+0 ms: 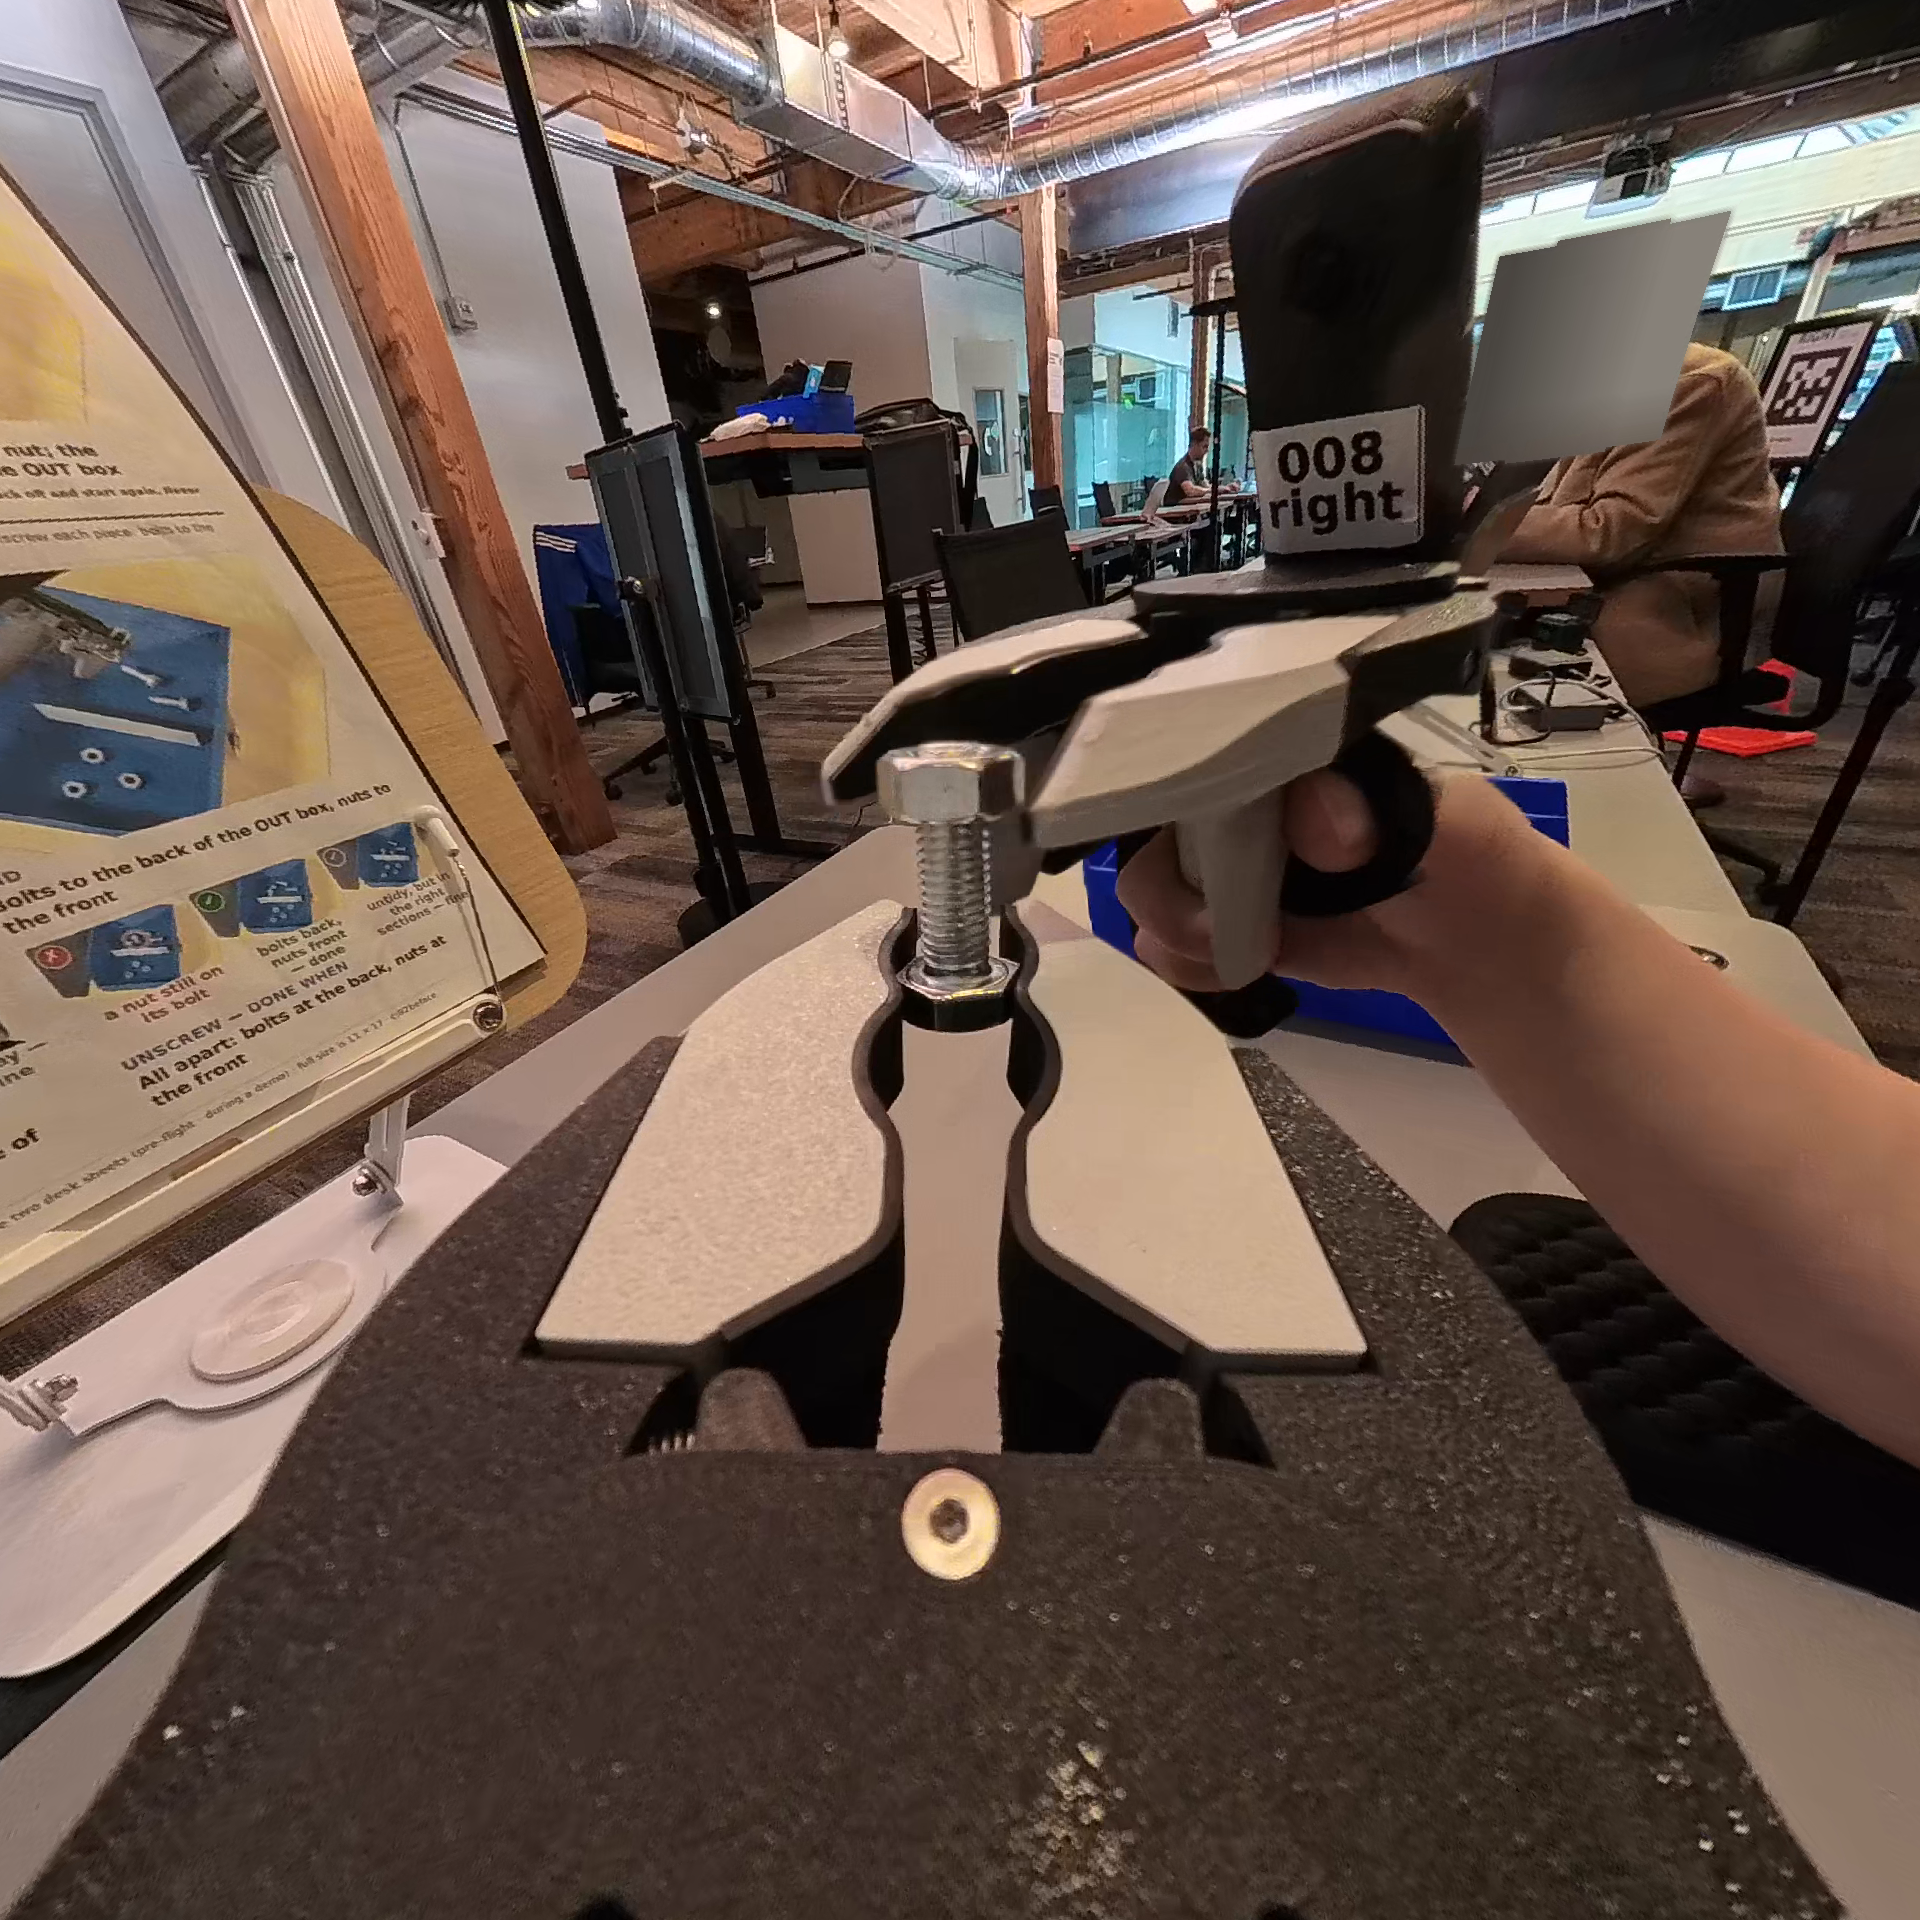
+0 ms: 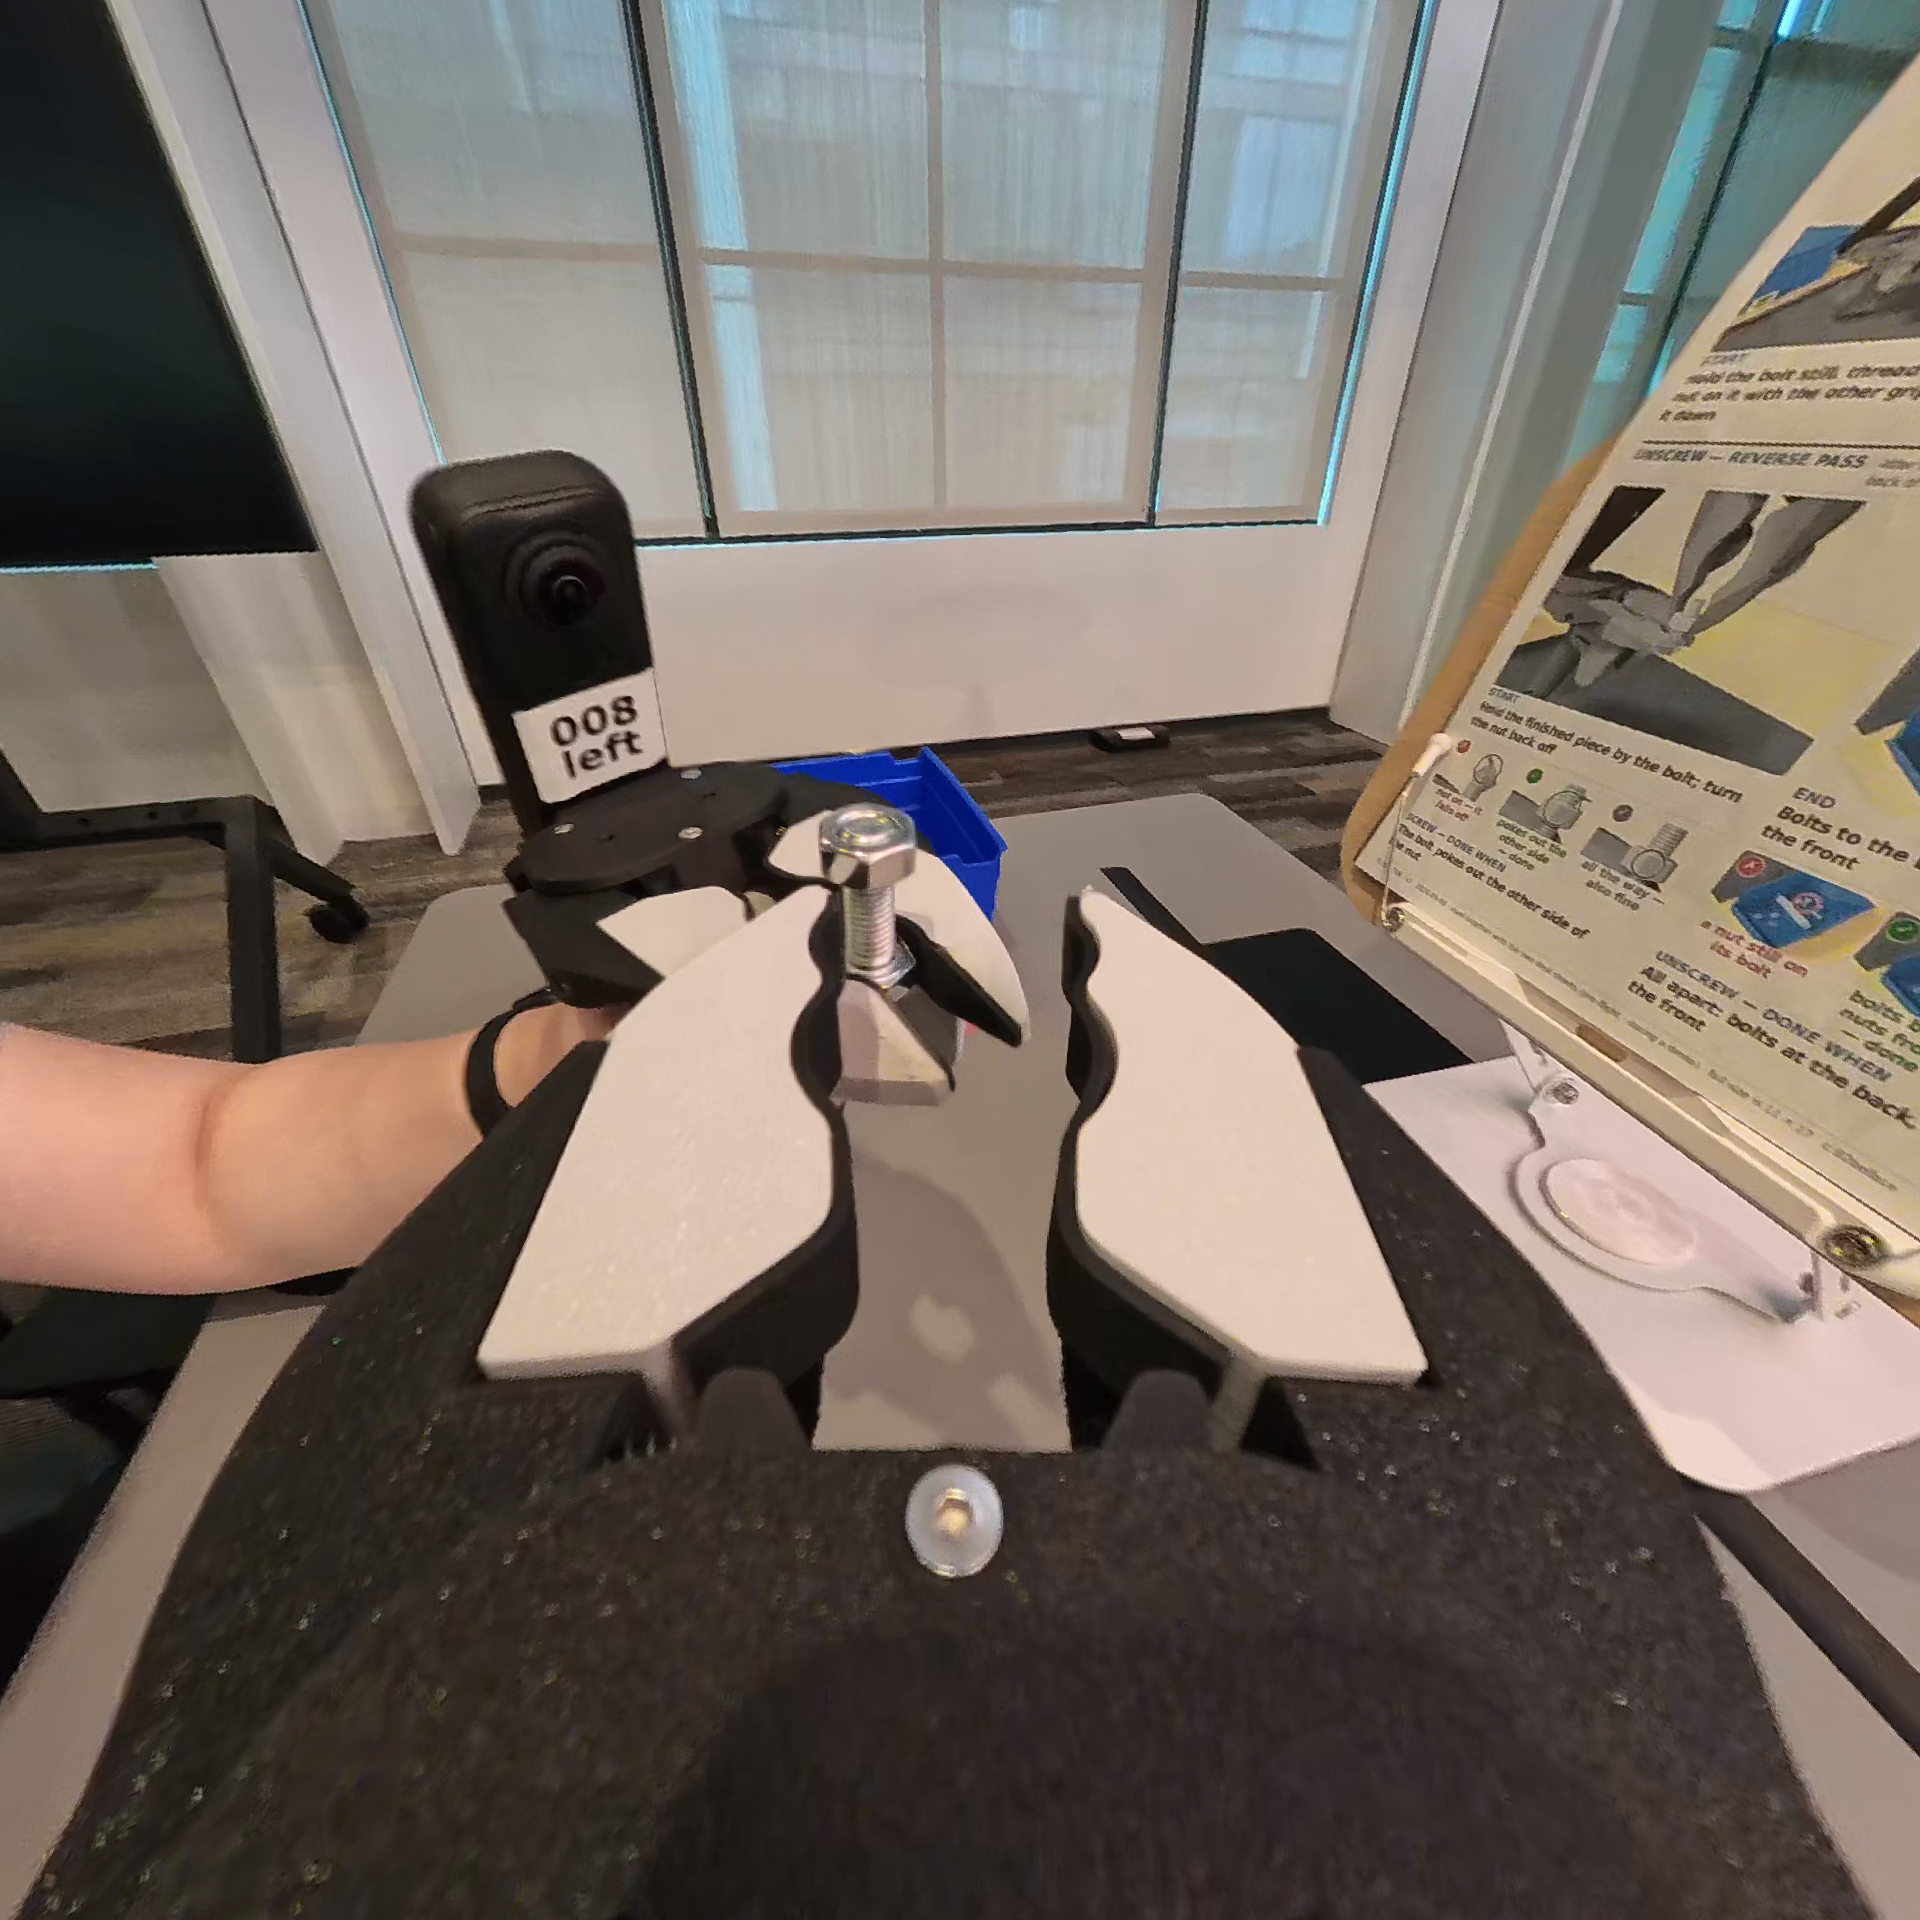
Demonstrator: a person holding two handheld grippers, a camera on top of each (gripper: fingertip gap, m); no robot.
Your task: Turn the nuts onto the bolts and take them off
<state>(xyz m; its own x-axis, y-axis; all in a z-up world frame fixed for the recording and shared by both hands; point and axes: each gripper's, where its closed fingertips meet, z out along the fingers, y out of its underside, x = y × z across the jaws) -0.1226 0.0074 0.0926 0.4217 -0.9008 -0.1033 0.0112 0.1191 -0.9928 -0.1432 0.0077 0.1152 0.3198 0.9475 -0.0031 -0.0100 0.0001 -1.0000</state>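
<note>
A silver hex bolt (image 1: 953, 894) stands upright, head up, above the grey table. A nut (image 1: 956, 980) sits low on its thread. My left gripper (image 1: 956, 940) is shut on the nut, fingertips pinching it from both sides. My right gripper (image 1: 966, 769) comes in from the right at the level of the bolt head, and its jaws stand apart. In the right wrist view the right gripper (image 2: 940, 914) is open wide. The bolt (image 2: 868, 904) is close beside its left finger (image 2: 717, 1091). The left gripper (image 2: 914, 987) holds the bolt from behind.
A blue bin (image 1: 1340, 1003) stands on the table behind the right hand and also shows in the right wrist view (image 2: 935, 800). An instruction sheet on a wooden stand (image 1: 208, 831) (image 2: 1662, 727) rises at the table's side. A black mat (image 1: 1662, 1351) lies under the right forearm. The grippers are tip to tip, or close to it.
</note>
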